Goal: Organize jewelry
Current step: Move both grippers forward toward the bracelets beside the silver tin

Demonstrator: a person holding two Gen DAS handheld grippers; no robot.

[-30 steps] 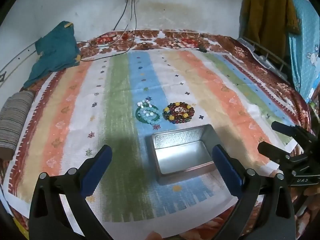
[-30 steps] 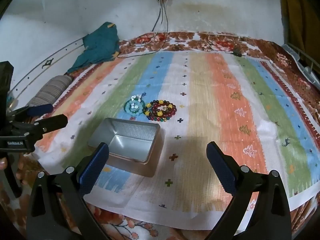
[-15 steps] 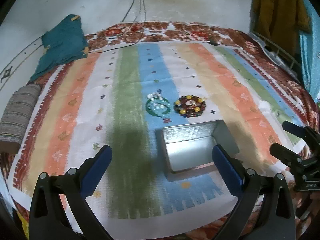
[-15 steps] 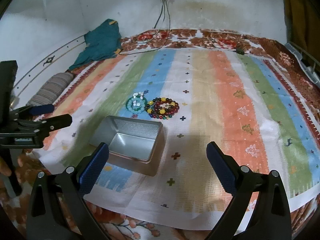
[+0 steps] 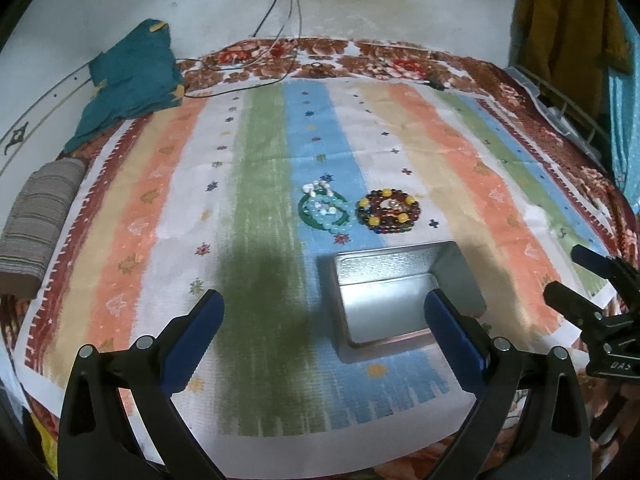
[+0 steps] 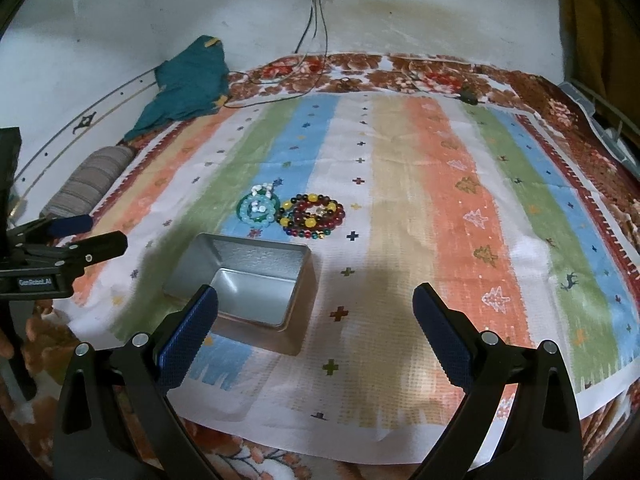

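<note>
While both tools, left tool (image 5: 324,320) and right tool (image 6: 316,320), gape wide and empty | step: approach | rectangular silver metal tin (image 5: 394,292) just ahead, green-and-white bead bracelets (image 5: 323,209) and dark red-and-yellow bead bracelets (image 5: 389,211) beyond it | next: reach past tin, pinch one bracelet.

The open tin (image 5: 394,276) is bare metal: textured, satin inner walls, a smoother reflective floor. At its 12 o'clock lie glossy bead bracelets, one green-and-white (image 5: 324,210), one dark red and yellow (image 5: 389,210). The striped cloth (image 6: 420,208) is matt, coarse weave. The gripper pads (image 6: 188,334) are blue, finely knurled; their arms are matt black plastic.
</note>
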